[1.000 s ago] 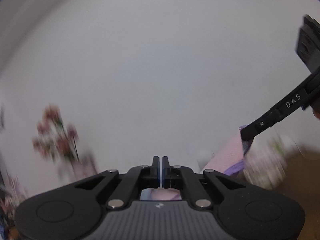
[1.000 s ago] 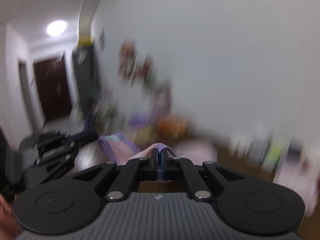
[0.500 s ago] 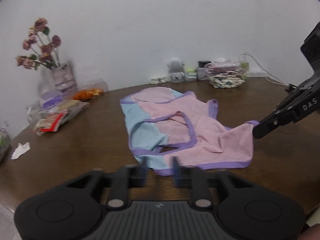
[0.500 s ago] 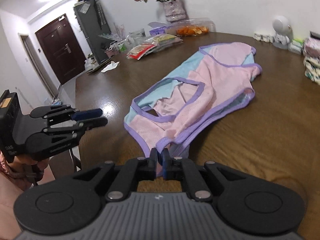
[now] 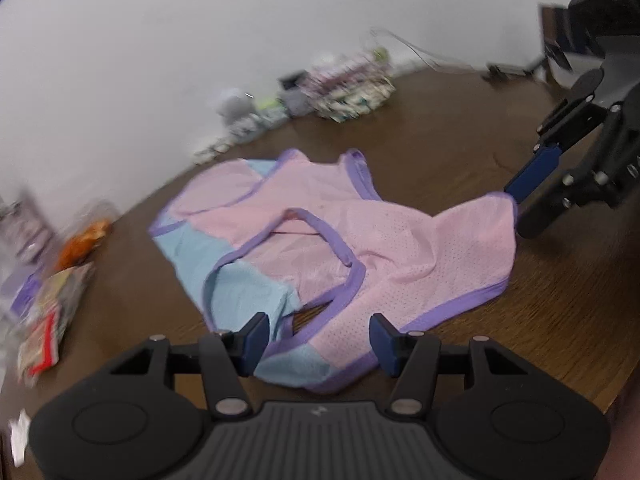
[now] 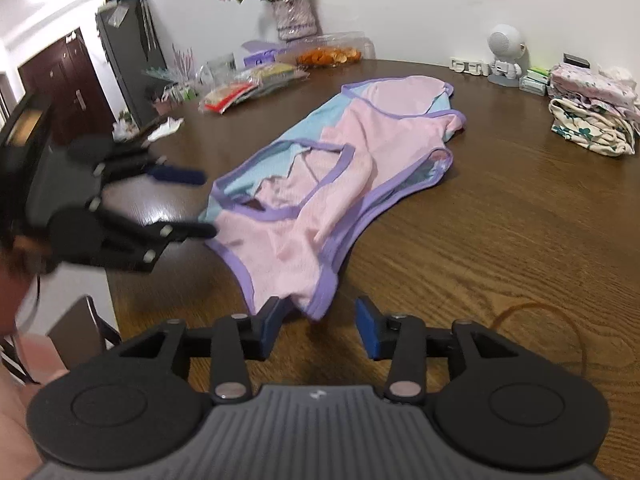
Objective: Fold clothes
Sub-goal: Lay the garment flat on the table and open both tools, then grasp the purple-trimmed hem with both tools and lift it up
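Nearest the front edge of the desk [image 6: 500, 240], both grippers hung low with their jaws wide apart and nothing held between them. The left gripper [image 5: 318, 338] sat over the blue and purple hem at the near left end of the garment [image 5: 320, 236]. The right gripper [image 6: 322, 326] sat just short of the pink corner with the purple band, at the near right end.

A little farther in, the pink and blue top lay spread on the brown wood, mostly flat but rumpled, with one flap turned over across its middle. It looked thin, soft and light, with tiny holes in the cloth. I think it would flop and slide easily, so it would not keep a shape unless it was pulled smooth. The purple edge bands looked thicker, and the corners there seemed the best spots to pinch.

Farther back, near the far edge by the wall, sat a stack of folded clothes [image 6: 592, 120], a small white robot toy [image 6: 505, 56], snack bags [image 6: 248, 84] and a vase of flowers [image 6: 294, 16].
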Demonstrator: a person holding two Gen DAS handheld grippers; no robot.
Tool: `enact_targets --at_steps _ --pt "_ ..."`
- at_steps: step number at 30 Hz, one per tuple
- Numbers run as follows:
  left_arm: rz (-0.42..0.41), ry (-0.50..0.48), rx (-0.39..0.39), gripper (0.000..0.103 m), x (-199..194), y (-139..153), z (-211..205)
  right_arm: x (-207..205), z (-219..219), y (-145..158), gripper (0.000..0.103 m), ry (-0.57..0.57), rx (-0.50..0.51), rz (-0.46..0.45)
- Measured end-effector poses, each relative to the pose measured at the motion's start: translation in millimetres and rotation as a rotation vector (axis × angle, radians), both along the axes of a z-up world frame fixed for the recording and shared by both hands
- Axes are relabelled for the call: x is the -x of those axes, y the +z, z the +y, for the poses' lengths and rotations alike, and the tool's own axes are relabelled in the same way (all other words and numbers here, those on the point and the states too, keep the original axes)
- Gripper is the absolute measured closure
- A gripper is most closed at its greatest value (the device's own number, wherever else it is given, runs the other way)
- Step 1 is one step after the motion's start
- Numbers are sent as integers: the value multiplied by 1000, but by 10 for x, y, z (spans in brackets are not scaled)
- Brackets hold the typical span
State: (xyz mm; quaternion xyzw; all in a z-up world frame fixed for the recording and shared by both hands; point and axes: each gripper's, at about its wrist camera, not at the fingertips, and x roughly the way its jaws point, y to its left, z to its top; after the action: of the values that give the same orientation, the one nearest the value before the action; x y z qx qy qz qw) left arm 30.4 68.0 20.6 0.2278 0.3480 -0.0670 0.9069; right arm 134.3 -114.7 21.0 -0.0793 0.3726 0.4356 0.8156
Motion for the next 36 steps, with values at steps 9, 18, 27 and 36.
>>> enact_targets --at_steps 9,18,27,36 --pt "103 -51 -5 102 -243 -65 118 123 116 -122 56 -15 26 -52" --pt "-88 242 338 102 4 231 862 63 340 -198 56 18 39 -69" --pt "-32 327 402 91 181 67 1101 27 507 -216 56 63 25 -65" --pt "32 168 290 62 79 120 1064 152 514 -179 56 73 52 -101"
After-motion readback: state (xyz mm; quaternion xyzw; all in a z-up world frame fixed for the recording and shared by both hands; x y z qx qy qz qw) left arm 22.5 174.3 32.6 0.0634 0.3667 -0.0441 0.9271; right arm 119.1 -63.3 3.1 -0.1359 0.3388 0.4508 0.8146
